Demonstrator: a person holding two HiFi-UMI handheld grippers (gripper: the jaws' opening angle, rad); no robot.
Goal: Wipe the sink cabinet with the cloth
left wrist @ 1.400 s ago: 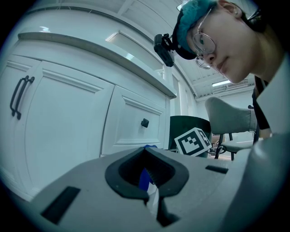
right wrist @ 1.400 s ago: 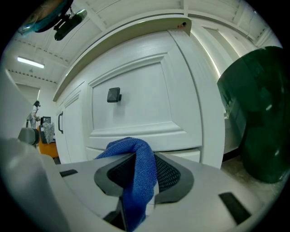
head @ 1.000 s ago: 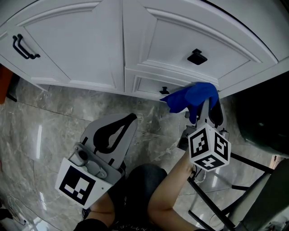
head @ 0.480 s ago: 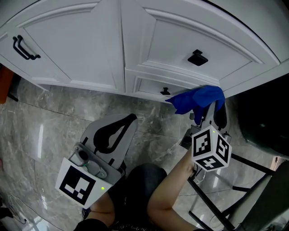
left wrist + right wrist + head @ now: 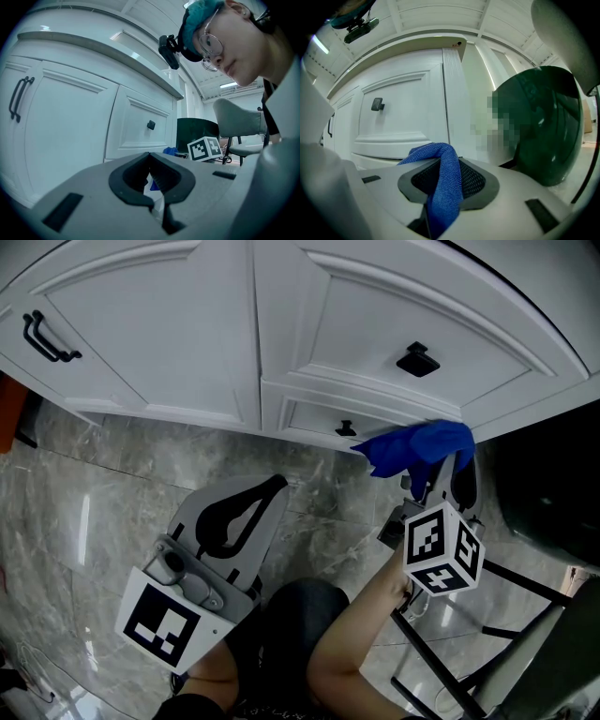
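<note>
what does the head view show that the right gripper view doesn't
Only the head view: the left gripper, low over the marble floor, and the person's knee. Only the right gripper view: the head camera overhead, and a close look at the right gripper shut on the cloth. Both: the blue cloth by the white cabinet, below its square knob.

My blue cloth point(image 5: 415, 447) is bunched and pinched between the jaws of my right tongs point(image 5: 440, 187). Its loose fold spills over their tip to the left, up at the bottom rail of the white sink cabinet point(image 5: 187, 324), whose panelled doors stand shut just ahead.
</note>
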